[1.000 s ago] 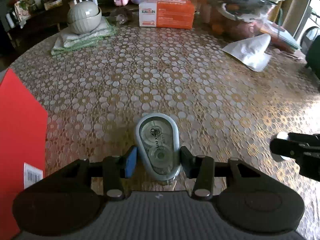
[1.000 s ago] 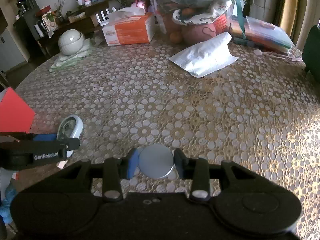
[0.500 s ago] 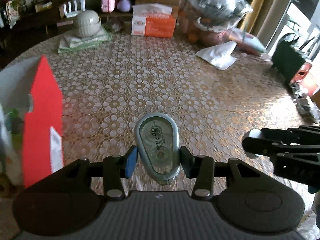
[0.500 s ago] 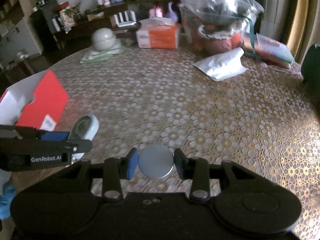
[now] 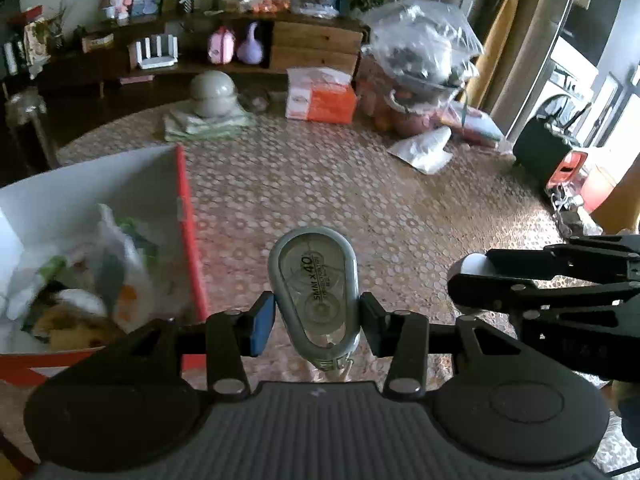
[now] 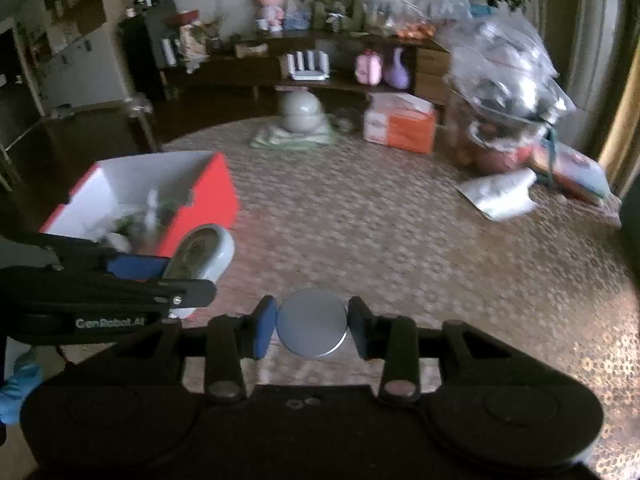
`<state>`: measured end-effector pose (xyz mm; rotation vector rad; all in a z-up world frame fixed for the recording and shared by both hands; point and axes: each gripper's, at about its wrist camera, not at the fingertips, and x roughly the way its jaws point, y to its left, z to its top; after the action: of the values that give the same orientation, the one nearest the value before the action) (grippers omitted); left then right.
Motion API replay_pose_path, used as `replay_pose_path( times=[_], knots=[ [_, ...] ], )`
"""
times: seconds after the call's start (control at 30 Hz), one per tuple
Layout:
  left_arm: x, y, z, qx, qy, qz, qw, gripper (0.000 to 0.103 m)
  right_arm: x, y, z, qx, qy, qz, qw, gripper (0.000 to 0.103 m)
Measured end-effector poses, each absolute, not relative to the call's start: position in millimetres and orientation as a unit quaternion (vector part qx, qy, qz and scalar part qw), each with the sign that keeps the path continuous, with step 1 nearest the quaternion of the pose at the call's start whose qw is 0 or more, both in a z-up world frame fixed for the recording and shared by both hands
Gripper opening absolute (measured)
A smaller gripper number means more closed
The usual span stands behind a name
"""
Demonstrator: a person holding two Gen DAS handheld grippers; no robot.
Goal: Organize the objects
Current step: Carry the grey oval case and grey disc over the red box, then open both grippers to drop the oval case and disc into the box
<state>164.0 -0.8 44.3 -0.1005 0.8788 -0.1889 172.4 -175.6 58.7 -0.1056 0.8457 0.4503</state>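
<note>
Your left gripper (image 5: 316, 320) has its fingers clamped on a grey correction tape dispenser (image 5: 313, 288), held clear above the desk (image 5: 360, 200) and just right of the open red box (image 5: 188, 240). Your right gripper (image 6: 312, 328) has its fingers pinched on a flat grey round disc (image 6: 311, 328), also lifted off the desk. The box sits at the desk's left edge with mixed items inside. Farther back stand an orange tissue box (image 5: 322, 100) and a stack of grey bowls (image 5: 212, 94).
</note>
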Motion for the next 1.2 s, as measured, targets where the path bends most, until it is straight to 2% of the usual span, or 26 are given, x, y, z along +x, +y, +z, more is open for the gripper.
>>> replay_pose_path(
  times=[0.37, 0.63, 0.97, 1.2],
  knots=[
    [143.6, 77.4, 63.9, -0.043, 0.402, -0.041, 0.914, 0.045, 172.4, -87.6, 72.5, -0.083, 0.388, 0.252, 0.882, 0.039],
    [145.6, 138.3, 64.4, -0.034, 0.399, 0.007, 0.916, 0.045, 189.6, -20.8, 63.0, -0.095, 0.385, 0.275, 0.876, 0.039],
    [168.7, 202.1, 33.8, -0.011, 0.422, 0.065, 0.904, 0.045, 211.5, 36.6, 27.2, -0.109, 0.414, 0.276, 0.86, 0.039],
    [183.4, 210.1, 0.8, 0.019, 0.451, 0.066, 0.89, 0.045, 222.5, 52.7, -1.2, -0.124, 0.435, 0.261, 0.853, 0.039]
  ],
)
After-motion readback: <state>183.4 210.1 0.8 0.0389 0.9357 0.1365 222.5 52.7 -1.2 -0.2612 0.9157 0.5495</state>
